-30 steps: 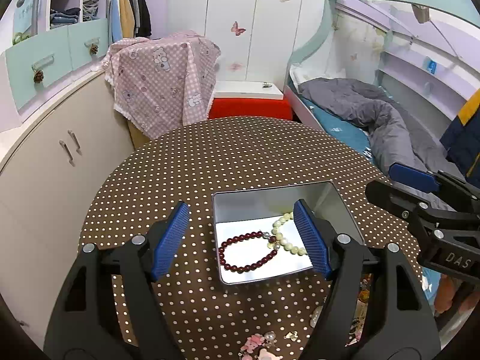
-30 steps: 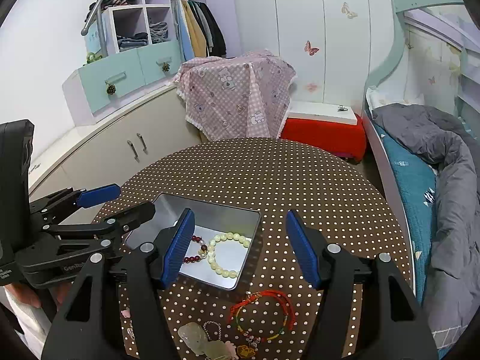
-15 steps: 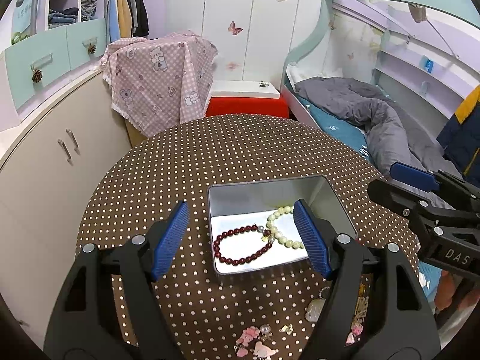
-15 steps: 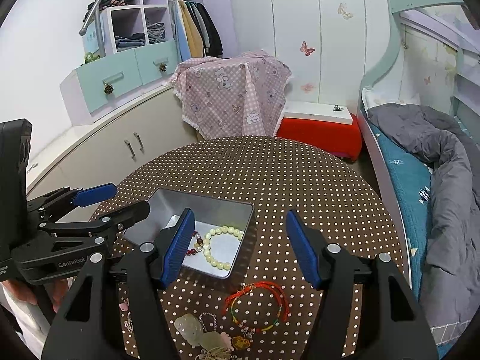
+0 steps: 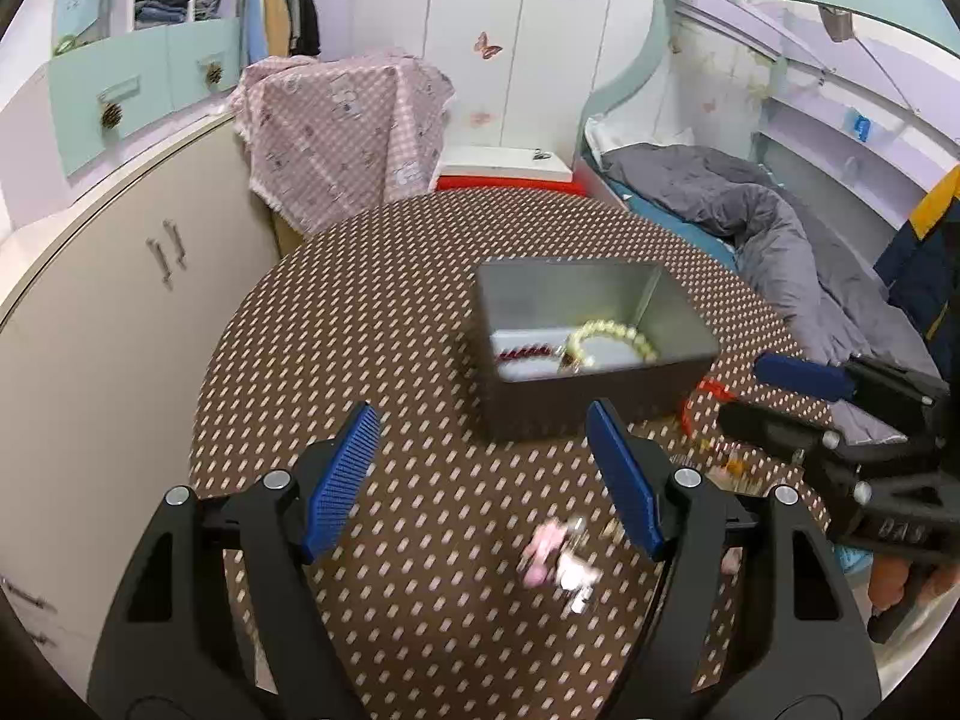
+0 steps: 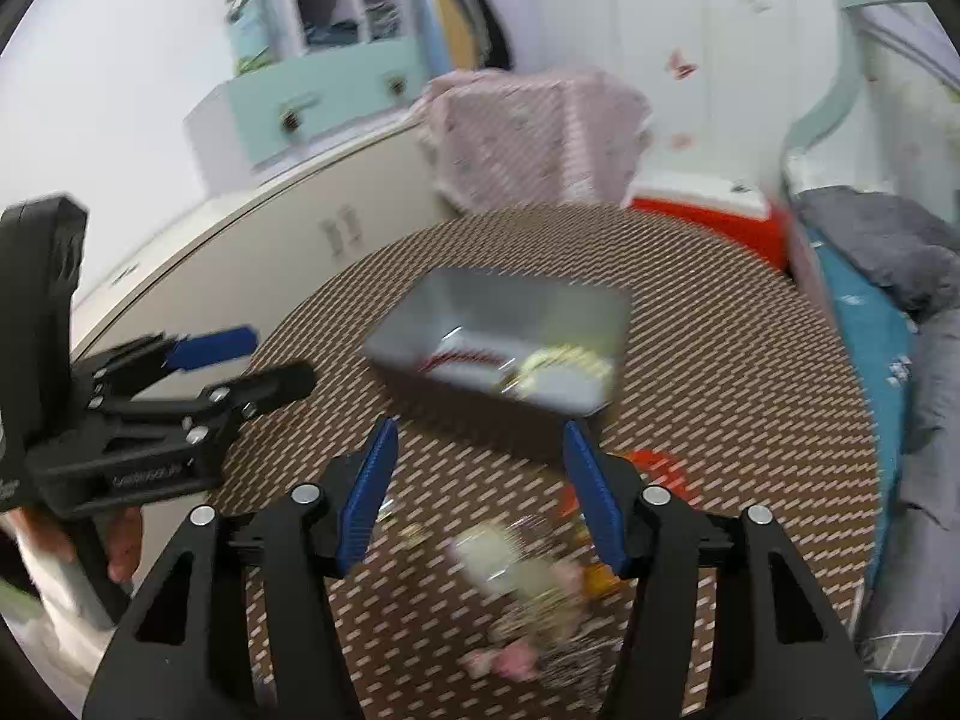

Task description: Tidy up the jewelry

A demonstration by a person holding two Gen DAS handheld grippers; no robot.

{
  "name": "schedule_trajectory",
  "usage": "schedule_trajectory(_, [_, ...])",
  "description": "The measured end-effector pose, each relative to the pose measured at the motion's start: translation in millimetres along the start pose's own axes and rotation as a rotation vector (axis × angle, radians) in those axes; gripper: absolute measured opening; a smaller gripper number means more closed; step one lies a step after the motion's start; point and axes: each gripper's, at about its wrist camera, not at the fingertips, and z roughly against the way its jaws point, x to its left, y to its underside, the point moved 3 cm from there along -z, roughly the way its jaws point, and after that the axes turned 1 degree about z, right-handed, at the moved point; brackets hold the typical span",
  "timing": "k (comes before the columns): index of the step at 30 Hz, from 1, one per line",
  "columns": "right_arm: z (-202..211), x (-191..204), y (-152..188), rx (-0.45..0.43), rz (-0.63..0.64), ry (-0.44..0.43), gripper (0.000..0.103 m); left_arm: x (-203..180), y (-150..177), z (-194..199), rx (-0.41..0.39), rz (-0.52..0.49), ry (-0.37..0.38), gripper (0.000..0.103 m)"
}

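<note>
Nearest to us, on our side of the metal box [image 5: 600,354], lies the loose jewelry still waiting to be sorted. In the left wrist view a small pink charm [image 5: 543,546] with some pale, shiny bits beside it sits on the dotted tablecloth [image 5: 372,324], just short of the box and close to the inner finger of our left gripper [image 5: 483,474]. Those jaws stand wide apart with nothing between them.

Our right gripper [image 6: 480,489] hovers over the same heap. Its jaws have just been closing a little, yet they are parted and grip nothing; under them we make out a pale stone-like piece [image 6: 498,558] and more pink and gold bits, too smeared by motion blur to name. A red cord bracelet [image 6: 657,465] lies between that heap and the near wall of the box, partly hidden behind the right finger.

Farther on, the box holds two pieces already put away: a dark red bead bracelet [image 5: 525,352] and, touching it on the right, a pale green bead bracelet [image 5: 612,336].

We judge the task partly done and the step in hand to be the reach for the next loose piece. The next move calls for lowering the right gripper onto one item only, most likely the pale piece or the red cord, pinching it cleanly off the cloth, then carrying it over the near wall of the box. Thin cord lying flat may slip from the pads.
</note>
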Motion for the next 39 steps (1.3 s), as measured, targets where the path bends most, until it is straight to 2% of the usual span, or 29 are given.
schedule_trajectory(6, [-23, 41, 27, 0.121, 0.048, -0.121, 0.037, 20, 27, 14, 0.019, 0.029, -0.014, 0.072])
schedule_trajectory(11, [-37, 64, 42, 0.182, 0.067, -0.141, 0.025, 36, 49, 18, 0.048, 0.063, -0.024, 0.072])
schedule_trajectory(16, [-49, 71, 53, 0.231, 0.067, -0.119, 0.018, 44, 67, 16, 0.084, 0.083, -0.024, 0.072])
schedule_trajectory(22, [-61, 76, 63, 0.245, 0.098, -0.063, 0.018, 47, 81, 14, 0.111, 0.096, -0.015, 0.072])
schedule_trajectory(26, [-67, 74, 60, 0.237, 0.115, -0.031, 0.01, 43, 84, 12, 0.121, 0.091, 0.003, 0.072])
schedule_trajectory(31, [-66, 72, 63, 0.226, 0.125, -0.027, 0.008, 34, 84, 5, 0.129, 0.075, 0.032, 0.072])
schedule_trajectory(36, [-46, 56, 54, 0.179, 0.071, -0.045, 0.008, 16, 77, -9, 0.133, 0.036, 0.074, 0.071])
schedule_trajectory(39, [-30, 41, 49, 0.141, 0.037, -0.012, 0.008, 0, 75, -21, 0.146, -0.006, 0.102, 0.054])
